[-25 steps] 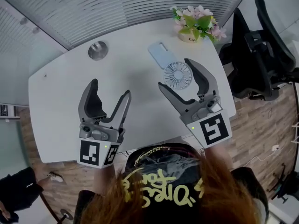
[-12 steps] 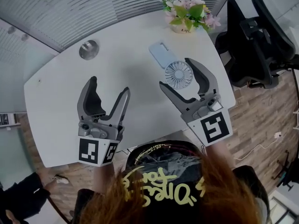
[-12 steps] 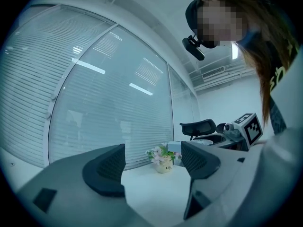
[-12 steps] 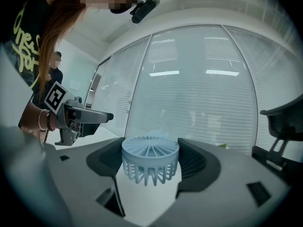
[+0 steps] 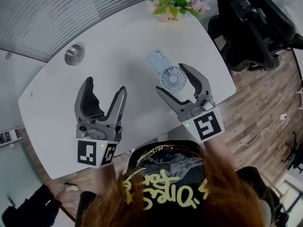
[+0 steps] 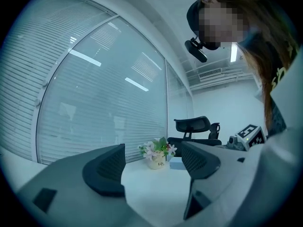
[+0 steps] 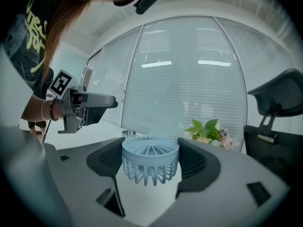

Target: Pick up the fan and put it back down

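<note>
Right gripper [image 5: 170, 76]: 2 fingers spread wide, fan [image 7: 150, 161] head between the pads, close on both sides. No squeeze visible; contact unclear. The fan's foot is hidden below the fingers in the right gripper view. In the head view it lies on the table [image 5: 118, 46] just past the fingertips.

Left gripper [image 5: 105, 86]: spread wide, nothing between. Flower pot [image 6: 156, 162] well beyond its fingertips, print roughly "Life".

Yellow lettering on shirt [image 5: 165, 193] unreadable.
</note>
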A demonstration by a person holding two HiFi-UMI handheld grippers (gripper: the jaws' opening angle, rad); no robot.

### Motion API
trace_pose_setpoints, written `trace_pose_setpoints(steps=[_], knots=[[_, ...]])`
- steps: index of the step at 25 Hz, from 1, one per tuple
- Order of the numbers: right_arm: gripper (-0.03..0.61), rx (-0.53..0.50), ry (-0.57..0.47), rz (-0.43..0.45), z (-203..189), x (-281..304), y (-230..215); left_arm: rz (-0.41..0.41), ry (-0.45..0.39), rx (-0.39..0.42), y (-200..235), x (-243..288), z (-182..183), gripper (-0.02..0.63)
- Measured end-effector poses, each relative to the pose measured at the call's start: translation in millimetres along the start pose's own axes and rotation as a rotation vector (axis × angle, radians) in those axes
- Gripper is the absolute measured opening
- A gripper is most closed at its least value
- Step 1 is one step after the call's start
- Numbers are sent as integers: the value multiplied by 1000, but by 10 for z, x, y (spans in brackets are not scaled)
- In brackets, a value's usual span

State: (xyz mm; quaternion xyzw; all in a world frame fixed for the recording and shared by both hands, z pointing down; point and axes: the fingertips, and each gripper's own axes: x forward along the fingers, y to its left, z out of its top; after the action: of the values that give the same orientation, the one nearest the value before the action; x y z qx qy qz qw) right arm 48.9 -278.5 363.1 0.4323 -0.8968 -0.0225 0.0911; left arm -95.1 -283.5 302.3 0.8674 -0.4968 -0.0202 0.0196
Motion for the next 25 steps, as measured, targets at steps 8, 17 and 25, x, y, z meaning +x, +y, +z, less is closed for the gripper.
trace_pose_setpoints(steps=[8,17,25], knots=[[347,2,89,-13,-455,68,5,-14,7,-13,-12,59,-64,367],[347,-4,167,5,-929,198,79,-15,0,-12,-7,45,-21,367],[347,4,233,-3,-1174,213,40,-6,2,-6,10,32,0,367]])
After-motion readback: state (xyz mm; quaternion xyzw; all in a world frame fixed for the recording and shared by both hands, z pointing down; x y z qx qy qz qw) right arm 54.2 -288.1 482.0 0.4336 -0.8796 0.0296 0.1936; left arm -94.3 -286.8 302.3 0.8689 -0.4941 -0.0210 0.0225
